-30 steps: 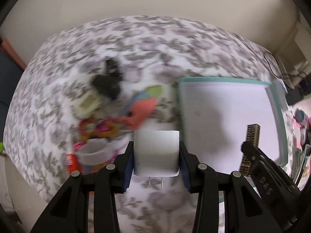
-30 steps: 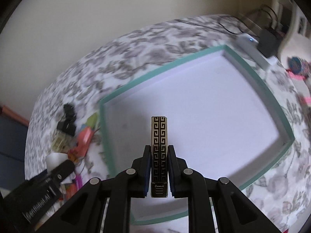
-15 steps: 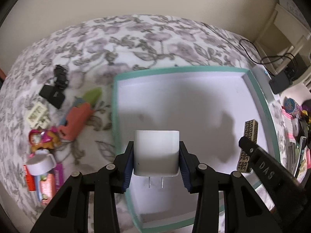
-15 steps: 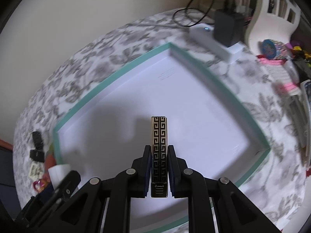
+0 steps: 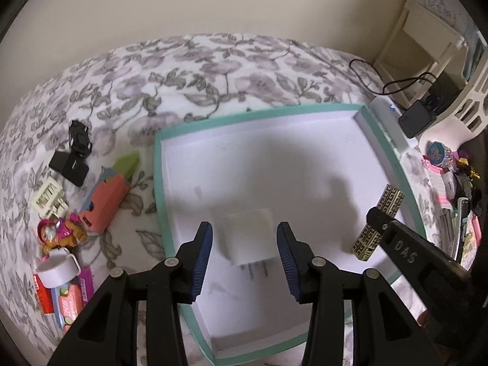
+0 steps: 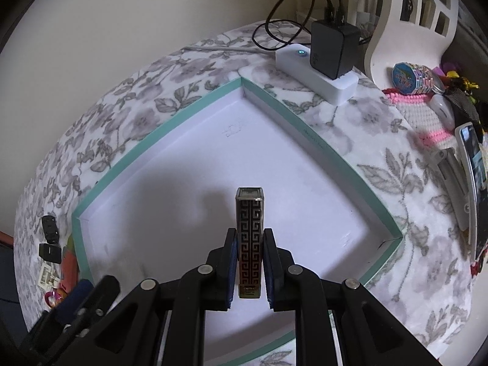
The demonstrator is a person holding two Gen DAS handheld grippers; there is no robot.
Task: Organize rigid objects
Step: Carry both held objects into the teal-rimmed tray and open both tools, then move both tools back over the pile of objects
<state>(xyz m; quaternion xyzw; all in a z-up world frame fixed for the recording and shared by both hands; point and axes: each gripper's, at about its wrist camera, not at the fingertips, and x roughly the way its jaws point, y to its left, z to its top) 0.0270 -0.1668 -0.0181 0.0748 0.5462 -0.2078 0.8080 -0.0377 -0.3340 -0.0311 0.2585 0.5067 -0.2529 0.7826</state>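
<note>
A shallow white tray with a teal rim (image 5: pixel 157 183) (image 6: pixel 274 96) lies on a floral cloth. In the left wrist view my left gripper (image 5: pixel 244 244) is open over the tray, and a white plug charger (image 5: pixel 247 236) lies on the tray floor between its fingers, prongs toward me. My right gripper (image 6: pixel 249 259) is shut on a black-and-gold patterned lighter (image 6: pixel 249 231) and holds it above the tray's near right part. The lighter also shows in the left wrist view (image 5: pixel 376 222).
Left of the tray lie black clips (image 5: pixel 76 149), an orange box (image 5: pixel 105 201), a toy figure (image 5: pixel 59 233), a white tape roll (image 5: pixel 58 267) and candy packs (image 5: pixel 71 302). A white power strip with a black adapter (image 6: pixel 331 52) sits behind the tray. Clutter and a phone (image 6: pixel 474 189) lie to the right.
My left gripper has opened and let the white charger drop onto the tray floor. My right gripper moved a little further over the tray, still holding the lighter.
</note>
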